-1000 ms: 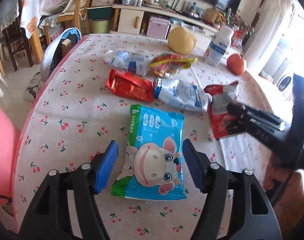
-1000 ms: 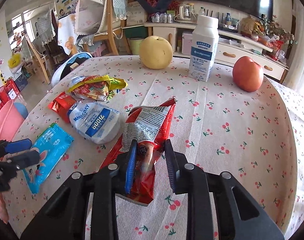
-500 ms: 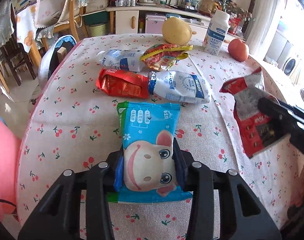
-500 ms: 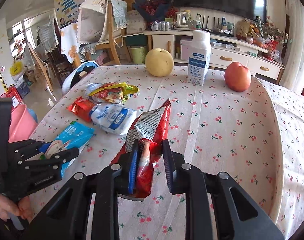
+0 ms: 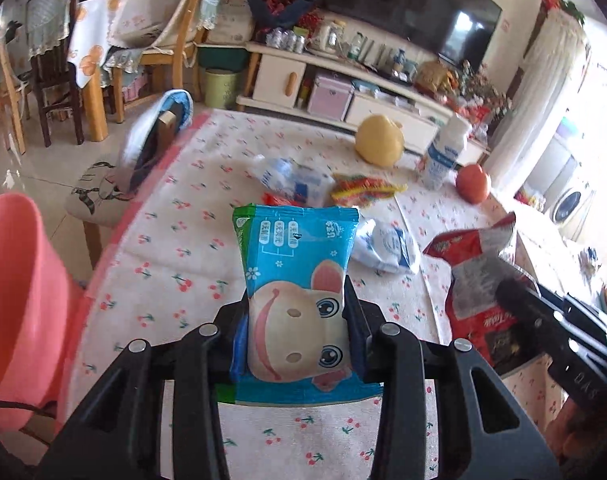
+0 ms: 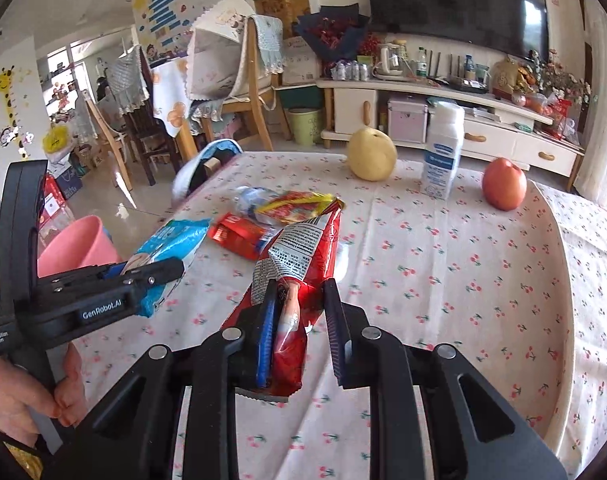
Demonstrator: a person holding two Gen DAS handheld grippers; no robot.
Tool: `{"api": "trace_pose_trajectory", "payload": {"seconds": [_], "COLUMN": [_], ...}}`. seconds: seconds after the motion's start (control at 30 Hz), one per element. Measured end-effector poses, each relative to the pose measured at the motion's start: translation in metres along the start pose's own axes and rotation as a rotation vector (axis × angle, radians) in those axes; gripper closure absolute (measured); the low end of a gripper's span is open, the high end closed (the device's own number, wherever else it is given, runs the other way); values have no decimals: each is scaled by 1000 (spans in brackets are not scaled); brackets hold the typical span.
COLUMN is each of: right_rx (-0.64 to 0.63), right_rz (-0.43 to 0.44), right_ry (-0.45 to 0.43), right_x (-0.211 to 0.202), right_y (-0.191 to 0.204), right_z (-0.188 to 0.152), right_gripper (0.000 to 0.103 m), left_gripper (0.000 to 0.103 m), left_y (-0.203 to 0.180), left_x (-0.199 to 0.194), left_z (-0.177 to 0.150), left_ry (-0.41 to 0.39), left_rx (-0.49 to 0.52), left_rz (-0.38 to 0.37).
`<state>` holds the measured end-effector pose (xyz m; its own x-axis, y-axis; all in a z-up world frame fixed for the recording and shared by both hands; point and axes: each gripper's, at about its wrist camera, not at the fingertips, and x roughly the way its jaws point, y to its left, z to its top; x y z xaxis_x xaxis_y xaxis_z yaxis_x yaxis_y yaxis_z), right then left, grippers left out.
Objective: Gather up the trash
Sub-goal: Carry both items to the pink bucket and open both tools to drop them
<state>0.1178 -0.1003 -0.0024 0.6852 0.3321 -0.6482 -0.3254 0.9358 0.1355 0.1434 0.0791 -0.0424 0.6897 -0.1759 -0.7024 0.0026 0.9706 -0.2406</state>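
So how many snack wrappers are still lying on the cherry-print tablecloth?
4: a crinkled clear plastic bag, a yellow-red wrapper, a flat red packet and a white-blue pouch. Others may be hidden behind the held packets.

blue packet point(image 5: 295, 280) with green edge and cream cartoon face; red wrapper point(image 6: 303, 280) with white printed panel; white tablecloth point(image 6: 443, 272) with small red cherry pattern and pink border; pink bin point(image 5: 19, 300); yellow pear point(image 6: 372, 154); red-orange apple point(image 6: 504, 184); white bottle point(image 6: 441, 148) with blue label; black grippers with blue pads.
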Motion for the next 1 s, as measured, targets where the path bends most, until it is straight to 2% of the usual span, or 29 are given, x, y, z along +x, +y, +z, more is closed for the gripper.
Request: {"api": "trace_pose_trajectory", "payload": {"seconds": [0.23, 0.57, 0.67, 0.77, 0.9, 1.0], "right_rx": [-46, -175, -208, -231, -270, -267], "right_rz": [108, 282, 326, 361, 363, 370], "right_ry": [-23, -28, -24, -12, 20, 74], "right_x": [5, 32, 46, 61, 88, 111], "right_y": [59, 175, 210, 238, 268, 274], "right_z": [21, 52, 58, 62, 57, 48], "right_gripper": [79, 79, 79, 79, 78, 72], "left_gripper": [63, 62, 62, 62, 62, 61], "left_y": [54, 167, 201, 227, 241, 243], "left_x": [-34, -78, -88, -95, -93, -86], "left_z": [16, 22, 17, 11, 9, 11], "left_ry": [-99, -217, -236, -245, -226, -204], "left_rx": [-145, -416, -505, -580, -619, -616], "left_rz": [43, 224, 296, 332, 350, 364]}}
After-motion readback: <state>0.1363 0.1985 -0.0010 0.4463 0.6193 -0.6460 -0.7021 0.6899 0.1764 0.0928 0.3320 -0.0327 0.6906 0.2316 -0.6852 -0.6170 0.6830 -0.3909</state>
